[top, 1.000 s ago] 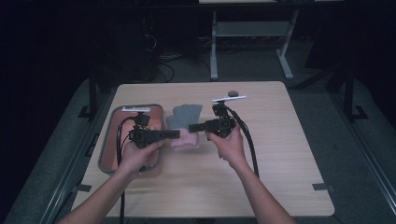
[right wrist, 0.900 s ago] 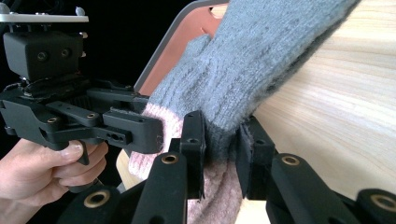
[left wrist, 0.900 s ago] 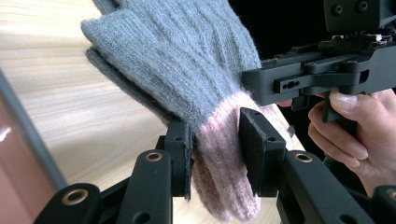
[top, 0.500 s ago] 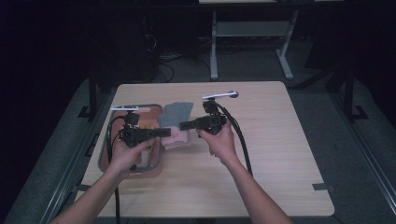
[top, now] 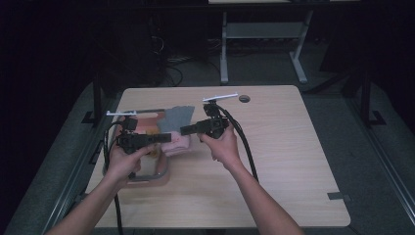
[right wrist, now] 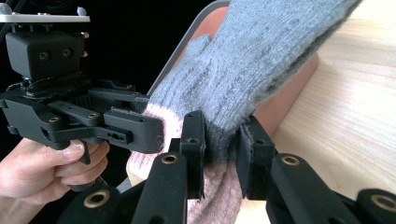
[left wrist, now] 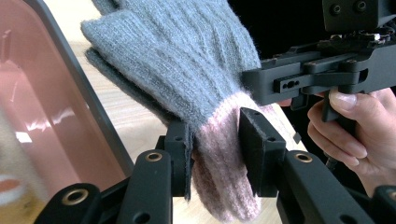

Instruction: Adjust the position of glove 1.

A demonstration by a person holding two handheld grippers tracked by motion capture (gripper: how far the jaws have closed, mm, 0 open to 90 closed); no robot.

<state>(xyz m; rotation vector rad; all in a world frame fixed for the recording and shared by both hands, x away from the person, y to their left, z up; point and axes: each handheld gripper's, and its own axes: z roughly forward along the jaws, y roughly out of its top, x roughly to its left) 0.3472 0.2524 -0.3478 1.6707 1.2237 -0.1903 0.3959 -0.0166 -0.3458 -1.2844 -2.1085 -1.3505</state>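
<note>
Your left gripper (left wrist: 215,154) and right gripper (right wrist: 222,149) are both clamped on the pink cuff of the grey knit glove (left wrist: 187,60), held up beside the pink tray (left wrist: 42,116); it looks soft, light and floppy, so grip the doubled cuff.

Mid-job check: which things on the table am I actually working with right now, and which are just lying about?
In the job:
- grey and pink knit glove
- left gripper, shut on its pink cuff
- right gripper, shut on it too

Lying about:
- pink tray beneath the left hand
- table
</note>
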